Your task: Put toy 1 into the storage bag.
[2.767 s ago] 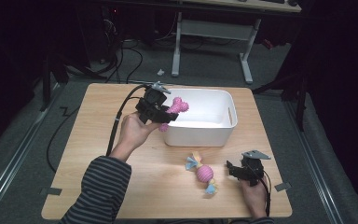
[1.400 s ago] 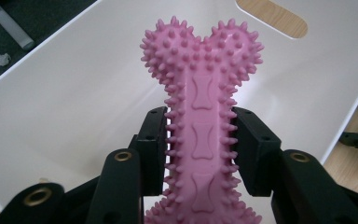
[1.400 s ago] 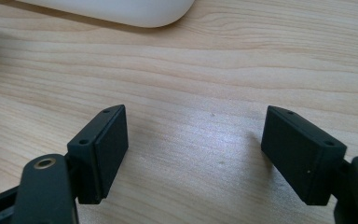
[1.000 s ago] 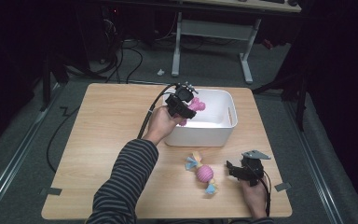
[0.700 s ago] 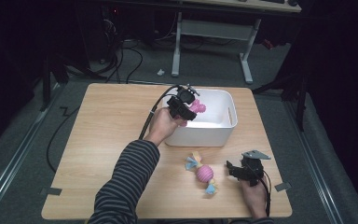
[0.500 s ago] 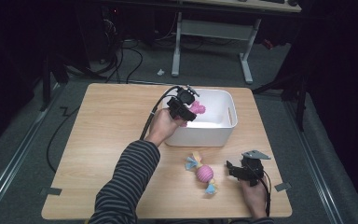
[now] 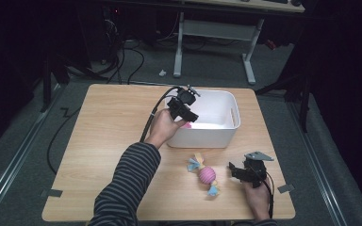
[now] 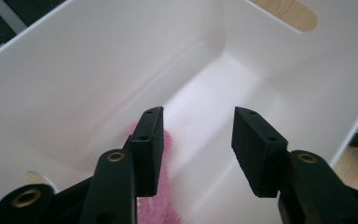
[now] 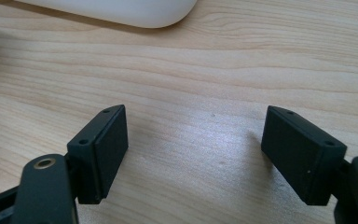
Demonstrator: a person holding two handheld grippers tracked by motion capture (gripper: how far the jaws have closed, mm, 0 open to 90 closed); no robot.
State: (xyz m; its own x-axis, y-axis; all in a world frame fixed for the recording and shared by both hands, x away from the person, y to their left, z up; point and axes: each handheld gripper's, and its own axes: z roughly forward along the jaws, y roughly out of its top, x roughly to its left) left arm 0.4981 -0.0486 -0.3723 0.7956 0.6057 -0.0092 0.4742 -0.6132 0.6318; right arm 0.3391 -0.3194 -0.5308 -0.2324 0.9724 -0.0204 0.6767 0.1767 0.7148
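Over the white bin (image 7: 217, 123), my left hand-held gripper (image 8: 198, 140) has just been opening, its jaws part-open off the pink spiky toy (image 8: 161, 207); I lift straight out, avoiding the walls.

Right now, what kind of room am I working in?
Probably a lab or workshop: a wooden table standing on grey carpet, loose cables on the floor, and a white desk frame behind.

Light from above falls on my table (image 7: 99, 141); the room around it lies dark. My white bin (image 8: 74, 70) glares softly, slightly blurred. Faint shadows mark the wood; close views stay soft-edged.
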